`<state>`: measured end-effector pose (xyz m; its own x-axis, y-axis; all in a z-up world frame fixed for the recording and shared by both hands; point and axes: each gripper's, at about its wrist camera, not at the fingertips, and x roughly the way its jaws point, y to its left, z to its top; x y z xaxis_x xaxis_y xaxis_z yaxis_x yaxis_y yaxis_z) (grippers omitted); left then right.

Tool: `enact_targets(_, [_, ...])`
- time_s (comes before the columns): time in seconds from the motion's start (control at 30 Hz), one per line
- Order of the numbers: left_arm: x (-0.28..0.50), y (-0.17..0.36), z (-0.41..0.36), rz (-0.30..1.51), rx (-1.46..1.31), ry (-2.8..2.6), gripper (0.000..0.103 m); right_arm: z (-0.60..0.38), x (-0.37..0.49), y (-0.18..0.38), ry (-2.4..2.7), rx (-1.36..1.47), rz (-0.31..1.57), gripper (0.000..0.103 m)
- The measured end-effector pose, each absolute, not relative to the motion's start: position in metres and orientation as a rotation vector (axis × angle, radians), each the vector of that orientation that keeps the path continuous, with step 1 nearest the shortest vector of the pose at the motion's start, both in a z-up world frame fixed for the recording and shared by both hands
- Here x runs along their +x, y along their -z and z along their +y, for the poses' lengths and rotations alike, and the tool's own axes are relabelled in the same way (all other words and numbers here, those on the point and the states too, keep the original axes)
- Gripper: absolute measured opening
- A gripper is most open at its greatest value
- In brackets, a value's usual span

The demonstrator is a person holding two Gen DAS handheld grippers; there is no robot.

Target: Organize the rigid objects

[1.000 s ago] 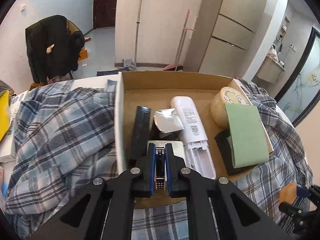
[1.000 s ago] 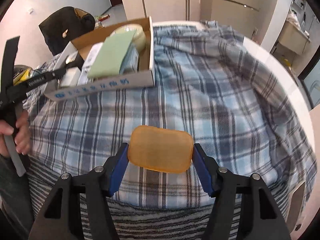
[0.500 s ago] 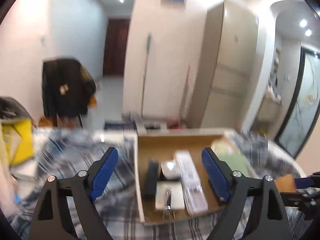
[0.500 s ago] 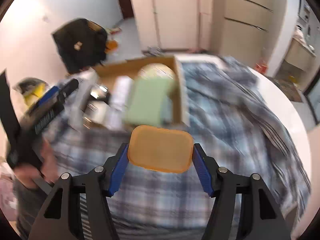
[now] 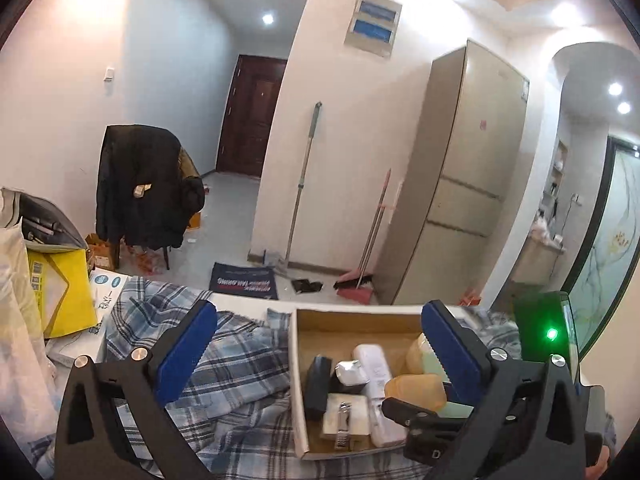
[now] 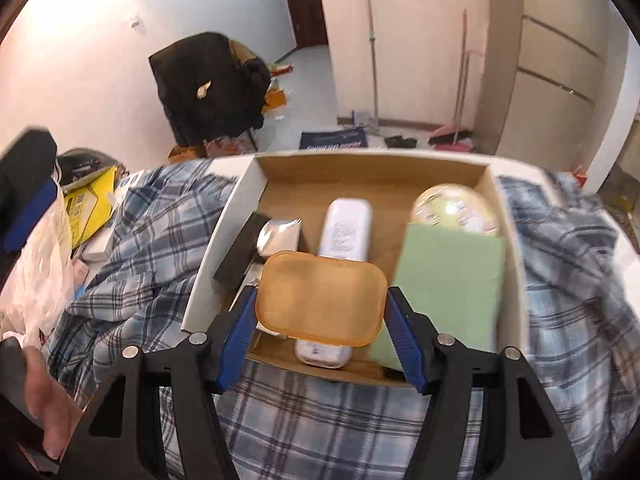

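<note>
Over cardboard box (image 6: 224, 248), your right tool (image 6: 322, 316) grips orange case (image 6: 320, 296) above white remote (image 6: 346, 232); your left tool (image 5: 320, 352) gapes wide, holding nothing.

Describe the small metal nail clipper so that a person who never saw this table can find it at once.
Find the open cardboard box on the plaid cloth. In its near left part, right of a black block, lies a flat white case. The nail clipper lies on top of that case, and it is the only thin, shiny steel piece there.
</note>
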<state>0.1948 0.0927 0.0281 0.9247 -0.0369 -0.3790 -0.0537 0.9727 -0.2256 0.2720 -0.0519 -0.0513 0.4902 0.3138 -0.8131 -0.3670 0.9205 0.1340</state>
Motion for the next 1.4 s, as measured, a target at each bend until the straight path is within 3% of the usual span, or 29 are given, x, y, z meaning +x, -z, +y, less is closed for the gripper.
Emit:
enact_targets(0.23, [0.199, -0.023, 0.092, 0.412, -0.186, -0.039, 0.103, -0.048, 0.278, 0.067, -0.408, -0.112, 0.994, 0.063])
enact_targets(0.33, [0.195, -0.028, 0.091, 0.392, -0.182, -0.035, 0.103, -0.049, 0.278, 0.062, -0.414, -0.133, 0.953, 0.074])
enact_targets(0.4, [0.191, -0.033, 0.089, 0.378, -0.162, -0.034, 0.103, -0.053, 0.272, 0.053, -0.403, -0.149, 0.892, 0.090])
enact_targets(0.67, [0.142, -0.064, 0.075, 0.235, -0.078, -0.048, 0.103, -0.101, 0.234, -0.005, -0.381, -0.109, 0.702, 0.093])
enact_targets(0.8, [0.093, -0.090, 0.067, 0.061, -0.137, -0.104, 0.103, -0.134, 0.198, -0.040, -0.354, -0.061, 0.550, 0.102])
enact_targets(1.1, [0.016, -0.126, 0.024, -0.052, -0.084, -0.057, 0.103, -0.186, 0.109, -0.094, -0.285, -0.032, 0.266, 0.102])
enact_targets(1.4, [-0.032, -0.117, -0.009, -0.122, -0.029, -0.083, 0.103, -0.217, 0.060, -0.085, -0.249, 0.028, 0.128, 0.102])
